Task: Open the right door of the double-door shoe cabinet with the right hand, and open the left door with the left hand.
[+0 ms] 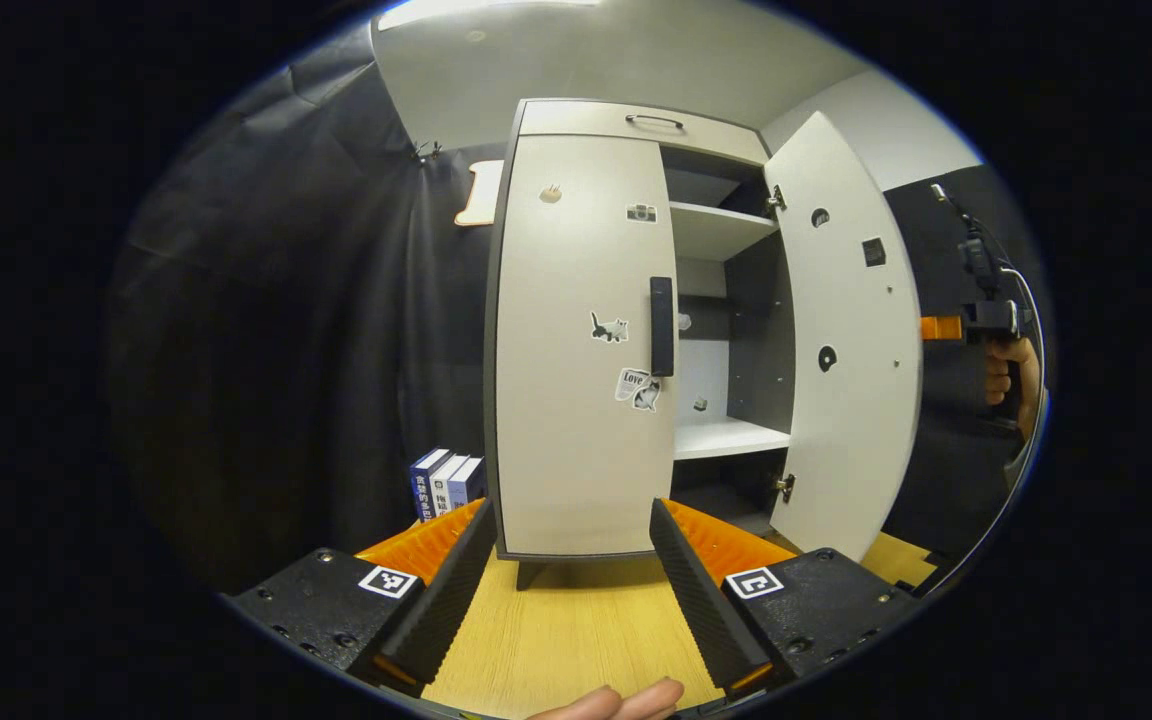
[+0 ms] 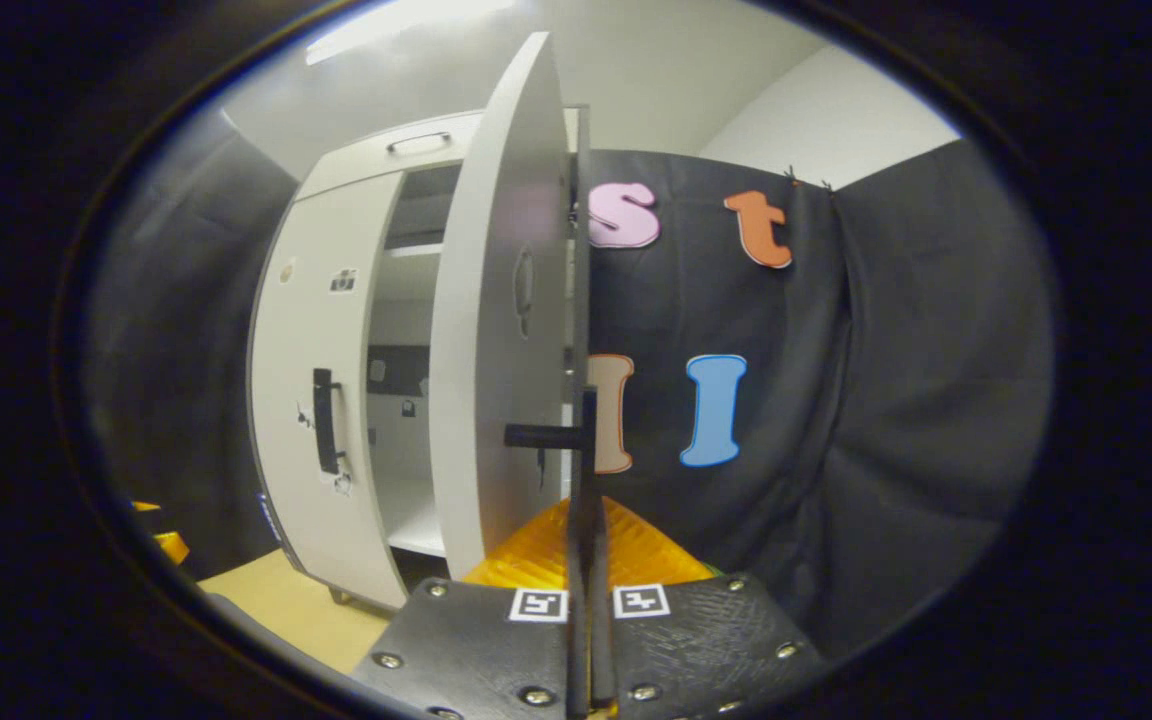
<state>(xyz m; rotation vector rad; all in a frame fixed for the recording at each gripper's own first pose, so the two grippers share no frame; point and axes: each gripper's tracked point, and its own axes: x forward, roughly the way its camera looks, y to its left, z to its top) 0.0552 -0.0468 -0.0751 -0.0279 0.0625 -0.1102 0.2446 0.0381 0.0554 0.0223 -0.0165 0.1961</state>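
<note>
Right door [image 1: 841, 340] swung open; left door [image 1: 576, 340] shut

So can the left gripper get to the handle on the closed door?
Probably yes. The left gripper is open and faces the left door. Nothing stands between it and the handle, and the right door is swung clear.

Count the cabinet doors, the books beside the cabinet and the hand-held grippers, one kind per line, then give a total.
Cabinet doors: 2 (left door, right door)
Books: 3
Hand-held grippers: 2 (left hand-held gripper, right hand-held gripper)
Total: 7
</note>
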